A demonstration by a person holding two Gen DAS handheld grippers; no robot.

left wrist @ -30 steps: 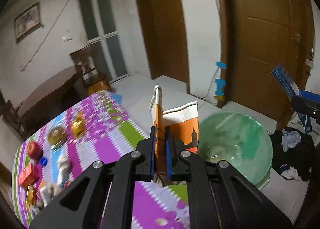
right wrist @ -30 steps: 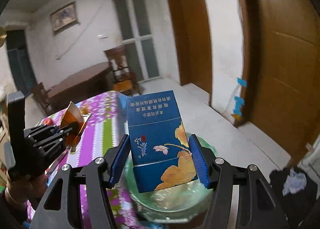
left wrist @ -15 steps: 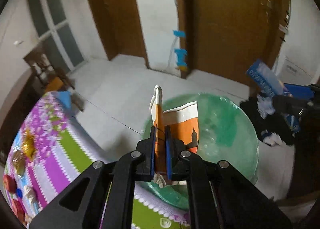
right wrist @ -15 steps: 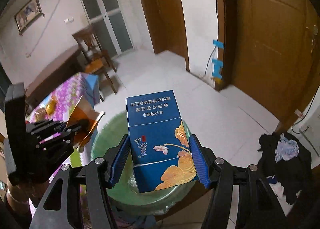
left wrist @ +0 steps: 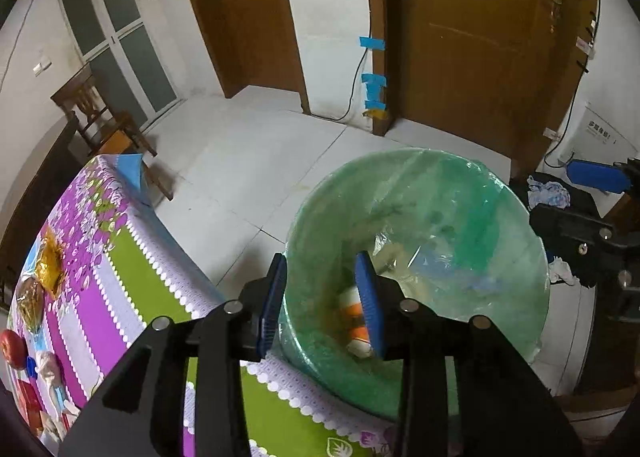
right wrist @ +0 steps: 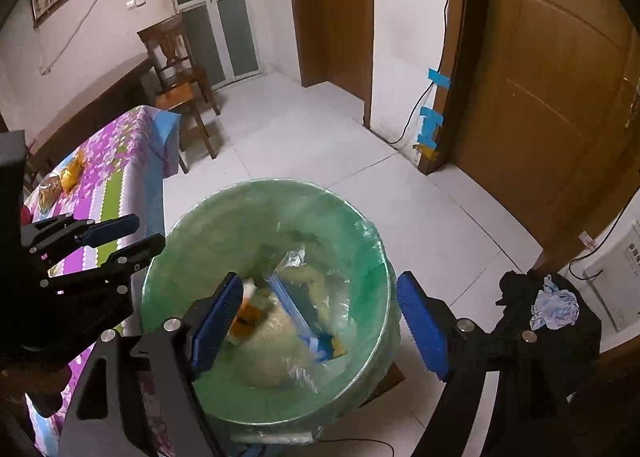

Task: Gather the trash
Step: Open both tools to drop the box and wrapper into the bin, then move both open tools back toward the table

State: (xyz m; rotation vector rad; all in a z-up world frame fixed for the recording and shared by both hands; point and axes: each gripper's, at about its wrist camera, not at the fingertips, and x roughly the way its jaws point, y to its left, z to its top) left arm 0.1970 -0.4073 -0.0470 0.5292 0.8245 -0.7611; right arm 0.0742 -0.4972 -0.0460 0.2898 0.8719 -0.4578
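Observation:
A round bin lined with a green plastic bag stands on the floor beside the table. My left gripper is open and empty over the bin's near rim. The orange and white paper cup lies inside the bin; it also shows in the right wrist view. My right gripper is open and empty above the bin. The blue cigarette box lies in the bin among other trash. My left gripper also shows at the left of the right wrist view.
The table with a purple and green cloth holds snack packets, a red apple and other items. A wooden chair stands behind. Dark clothes lie on the floor to the right. Wooden doors stand behind.
Both grippers have opened. The paper cup left my left gripper and the blue box left my right gripper; both now lie in the bin.

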